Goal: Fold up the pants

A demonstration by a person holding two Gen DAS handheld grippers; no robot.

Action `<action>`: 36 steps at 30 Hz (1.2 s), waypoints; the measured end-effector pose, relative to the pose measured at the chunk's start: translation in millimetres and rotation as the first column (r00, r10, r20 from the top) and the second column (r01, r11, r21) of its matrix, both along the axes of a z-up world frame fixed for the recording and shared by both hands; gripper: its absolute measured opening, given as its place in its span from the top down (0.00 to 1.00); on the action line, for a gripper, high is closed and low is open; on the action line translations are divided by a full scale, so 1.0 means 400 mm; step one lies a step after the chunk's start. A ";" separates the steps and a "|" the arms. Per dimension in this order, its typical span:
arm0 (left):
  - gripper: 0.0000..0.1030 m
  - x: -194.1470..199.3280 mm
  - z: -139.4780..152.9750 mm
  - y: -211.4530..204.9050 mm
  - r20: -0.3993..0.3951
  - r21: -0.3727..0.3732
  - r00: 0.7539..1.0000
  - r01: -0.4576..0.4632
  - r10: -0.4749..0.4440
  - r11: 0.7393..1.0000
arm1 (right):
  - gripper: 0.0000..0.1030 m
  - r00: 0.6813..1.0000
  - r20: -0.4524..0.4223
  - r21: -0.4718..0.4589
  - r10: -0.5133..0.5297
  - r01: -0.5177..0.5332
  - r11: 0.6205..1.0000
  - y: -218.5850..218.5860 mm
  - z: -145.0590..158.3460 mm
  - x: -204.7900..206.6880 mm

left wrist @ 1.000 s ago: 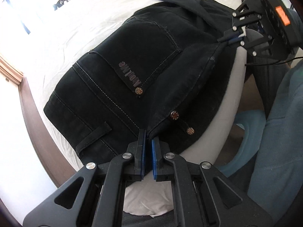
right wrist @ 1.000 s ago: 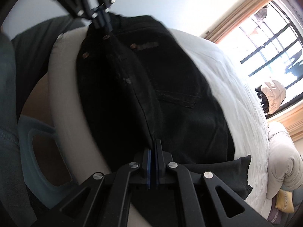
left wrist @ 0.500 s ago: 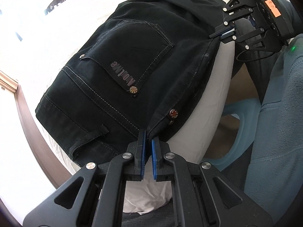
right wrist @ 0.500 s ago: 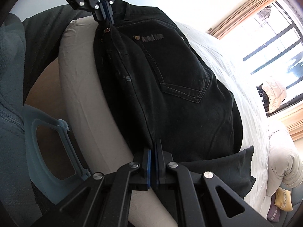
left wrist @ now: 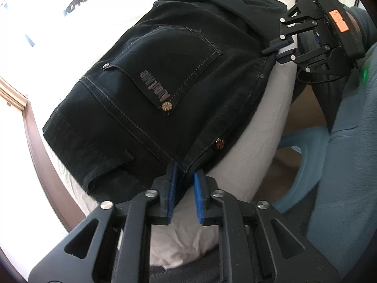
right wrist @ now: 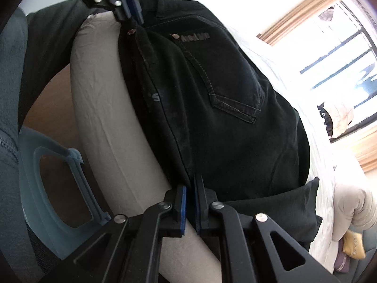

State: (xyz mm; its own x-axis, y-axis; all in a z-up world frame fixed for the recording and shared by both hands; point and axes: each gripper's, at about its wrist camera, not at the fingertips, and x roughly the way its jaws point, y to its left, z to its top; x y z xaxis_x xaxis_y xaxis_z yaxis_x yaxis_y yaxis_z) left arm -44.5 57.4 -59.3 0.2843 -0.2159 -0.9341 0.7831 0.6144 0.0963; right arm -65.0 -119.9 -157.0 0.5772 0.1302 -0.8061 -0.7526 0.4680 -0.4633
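Black jeans (left wrist: 165, 89) lie on a white bed (left wrist: 94, 23), folded lengthwise, back pocket with a logo facing up; their near edge hangs over the mattress side. My left gripper (left wrist: 185, 179) sits at the waistband corner with its blue pads (left wrist: 171, 188) parted, the fabric edge loose between them. My right gripper (right wrist: 190, 188) is at the other end of the same edge, its pads (right wrist: 182, 202) slightly apart around the seam. Each gripper shows in the other's view, the right one (left wrist: 279, 49) and the left one (right wrist: 129, 2). The jeans also fill the right wrist view (right wrist: 223, 108).
The beige mattress side (right wrist: 106, 118) drops below the jeans. A blue plastic stool (right wrist: 47, 176) stands on the floor beside the bed. The person's blue-grey clothing (left wrist: 341, 165) is close on the right. A window (right wrist: 341, 59) and a wooden bed frame (left wrist: 35, 141) border the bed.
The jeans edge was lowered onto the mattress edge. Both grippers, shut on the fabric before, have opened, the left one wider than the right.
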 end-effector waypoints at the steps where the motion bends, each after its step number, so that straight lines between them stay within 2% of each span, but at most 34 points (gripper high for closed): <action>1: 0.81 -0.001 0.017 0.009 -0.010 -0.004 1.000 -0.001 0.001 1.000 | 0.88 1.000 -0.004 0.011 -0.013 0.013 1.000 -0.007 0.004 0.005; 3: 0.65 -0.005 0.051 0.031 -0.035 -0.020 0.999 -0.002 0.002 1.000 | 0.81 0.999 -0.011 0.022 -0.034 0.034 0.999 -0.017 0.014 0.012; 5: 0.49 -0.006 0.092 0.056 -0.036 -0.028 0.999 -0.013 0.012 1.000 | 0.62 0.998 -0.022 0.046 -0.056 0.057 0.997 -0.033 0.030 0.018; 7: 0.49 -0.007 0.141 0.069 -0.011 -0.059 0.999 -0.031 0.030 0.998 | 0.50 0.996 -0.049 0.077 -0.072 0.076 0.994 -0.048 0.055 0.026; 10: 0.49 0.023 0.221 0.069 0.044 -0.163 0.994 -0.088 0.096 0.983 | 0.49 0.995 -0.042 0.147 -0.090 0.096 0.984 -0.057 0.108 0.030; 12: 0.49 0.054 0.241 0.044 0.055 -0.236 0.989 -0.121 0.138 0.964 | 0.49 0.994 -0.039 0.206 -0.107 0.113 0.972 -0.052 0.136 0.041; 13: 0.49 0.072 0.236 0.022 0.053 -0.259 0.987 -0.133 0.152 0.957 | 0.49 0.992 -0.042 0.230 -0.119 0.125 0.965 -0.046 0.141 0.050; 16: 0.48 0.108 0.166 -0.053 0.050 -0.231 0.984 -0.154 0.170 0.961 | 0.49 0.988 -0.067 0.231 -0.137 0.148 0.962 -0.023 0.107 0.076; 18: 0.49 0.126 0.092 -0.078 -0.005 -0.184 0.984 -0.177 0.179 0.967 | 0.49 0.978 -0.133 0.191 -0.158 0.182 0.965 -0.015 0.042 0.095; 19: 0.49 0.133 0.042 -0.091 -0.027 -0.135 0.981 -0.192 0.190 0.972 | 0.49 0.972 -0.151 0.181 -0.181 0.207 0.962 -0.019 0.012 0.103; 21: 0.48 0.127 -0.013 -0.103 -0.031 -0.082 0.981 -0.193 0.191 0.978 | 0.49 0.965 -0.169 0.230 -0.202 0.238 0.944 -0.035 0.014 0.109; 22: 0.48 0.121 -0.016 -0.099 -0.020 -0.092 0.980 -0.201 0.200 0.975 | 0.48 0.958 -0.191 0.245 -0.213 0.257 0.935 -0.044 0.024 0.114; 24: 0.48 0.125 0.005 -0.082 -0.049 -0.128 0.974 -0.227 0.223 0.965 | 0.48 0.946 -0.216 0.283 -0.243 0.299 0.911 -0.075 0.057 0.128; 26: 0.48 0.125 0.035 -0.074 -0.027 -0.148 0.971 -0.237 0.236 0.960 | 0.48 0.933 -0.215 0.355 -0.289 0.350 0.867 -0.131 0.114 0.154; 28: 0.48 0.126 0.080 -0.080 0.017 -0.171 0.970 -0.237 0.243 0.956 | 0.44 0.895 -0.233 0.444 -0.380 0.445 0.778 -0.221 0.181 0.212; 30: 0.48 0.134 0.113 -0.098 0.034 -0.201 0.968 -0.236 0.248 0.951 | 0.36 0.826 -0.249 0.496 -0.507 0.558 0.665 -0.326 0.232 0.287; 32: 0.48 0.155 0.134 -0.129 0.034 -0.223 0.967 -0.241 0.254 0.945 | 0.34 0.747 -0.261 0.506 -0.611 0.645 0.572 -0.413 0.265 0.370; 34: 0.48 0.180 0.137 -0.157 0.022 -0.243 0.967 -0.240 0.252 0.940 | 0.34 0.687 -0.262 0.496 -0.678 0.699 0.516 -0.476 0.286 0.461; 36: 0.48 0.191 0.114 -0.193 -0.004 -0.231 0.966 -0.251 0.257 0.940 | 0.34 0.647 -0.271 0.482 -0.713 0.732 0.482 -0.515 0.293 0.543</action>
State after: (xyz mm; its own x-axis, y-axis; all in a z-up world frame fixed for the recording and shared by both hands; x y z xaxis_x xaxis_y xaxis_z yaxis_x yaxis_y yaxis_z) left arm 31.7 -19.6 -13.6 0.3808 -0.3392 -0.8602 0.5972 0.8005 -0.0513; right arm 152.3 -326.0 -39.9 0.6404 0.0625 -0.7655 -0.0459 0.9980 0.0431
